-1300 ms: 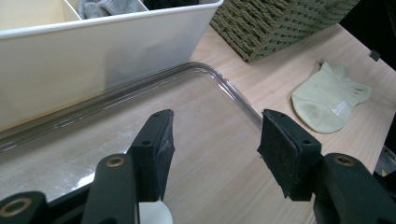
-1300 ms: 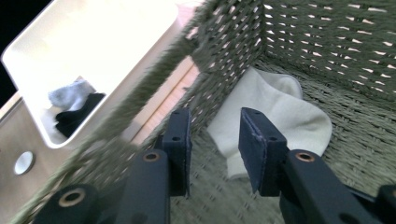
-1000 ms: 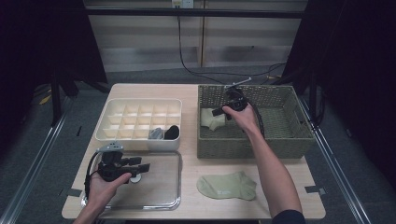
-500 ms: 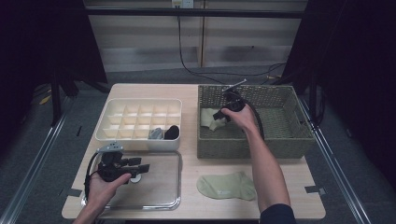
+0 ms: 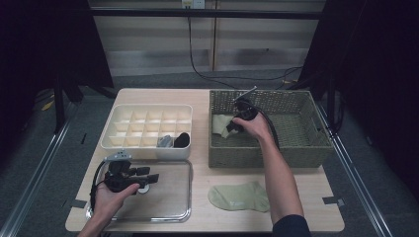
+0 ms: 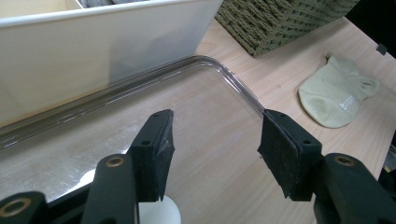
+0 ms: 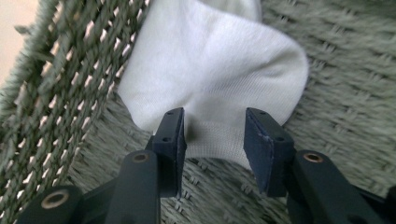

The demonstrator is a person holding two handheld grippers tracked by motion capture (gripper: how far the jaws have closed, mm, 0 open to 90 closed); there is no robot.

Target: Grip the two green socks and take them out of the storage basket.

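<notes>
The white sock (image 7: 210, 74) is lying bunched in the wicker basket (image 5: 296, 148)'s left end against its wall, framed by the right claw (image 7: 212, 140), whose jaws have just been opening, nothing pinched yet; a deeper bite past the cuff is probably wanted; the left claw (image 6: 215, 149) is parked released over the clear tray (image 5: 173, 207) left of the basket.

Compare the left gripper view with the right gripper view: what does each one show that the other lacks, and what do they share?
The left gripper view alone has the clear tray, the white divided organizer, the wooden table and a pale green sock lying flat on it, with open jaws over the tray and nothing between them. The right gripper view alone has a white sock in a corner of the wicker basket; the jaws have just been opening, the sock's edge between them. Both share the green wicker basket, seen from outside in the left one.
</notes>
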